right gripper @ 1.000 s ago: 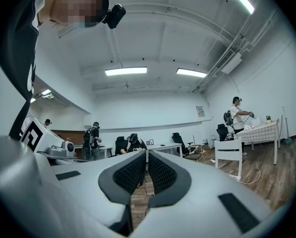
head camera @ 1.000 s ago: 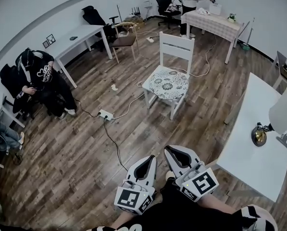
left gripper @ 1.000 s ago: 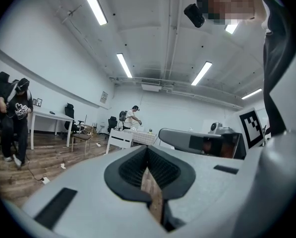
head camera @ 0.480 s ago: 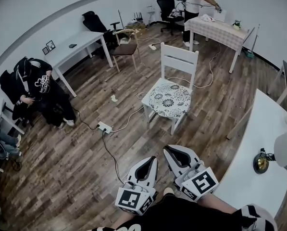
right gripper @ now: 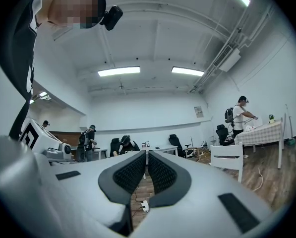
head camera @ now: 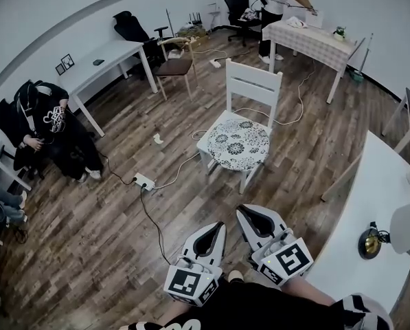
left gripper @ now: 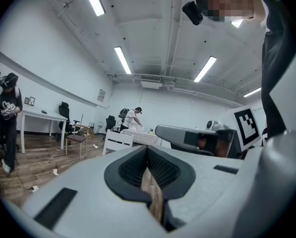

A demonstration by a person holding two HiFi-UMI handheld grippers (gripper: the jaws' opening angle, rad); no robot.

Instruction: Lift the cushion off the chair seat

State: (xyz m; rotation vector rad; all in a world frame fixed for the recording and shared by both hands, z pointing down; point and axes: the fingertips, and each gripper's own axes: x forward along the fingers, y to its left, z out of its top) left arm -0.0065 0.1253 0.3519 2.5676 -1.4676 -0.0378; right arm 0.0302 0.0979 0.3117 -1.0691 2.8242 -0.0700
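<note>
- The cushion point(head camera: 239, 144) lies flat on the seat of the white chair point(head camera: 253, 83); it is well apart from both grippers, with bare floor between
- The left gripper point(head camera: 220, 225) and right gripper point(head camera: 241, 212) sit side by side, each with its jaws closed tip to tip on nothing
- Likely risk: jaws that arrive closed would only shove the cushion or nudge the chair
- The power strip point(head camera: 144, 181) and its cable lie on the floor to the left; a stray step could snag them

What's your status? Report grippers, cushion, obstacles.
Left hand-held gripper and right hand-held gripper shut, empty, short of chair. Cushion on seat, untouched. Power strip on floor left of chair, off the line.
</note>
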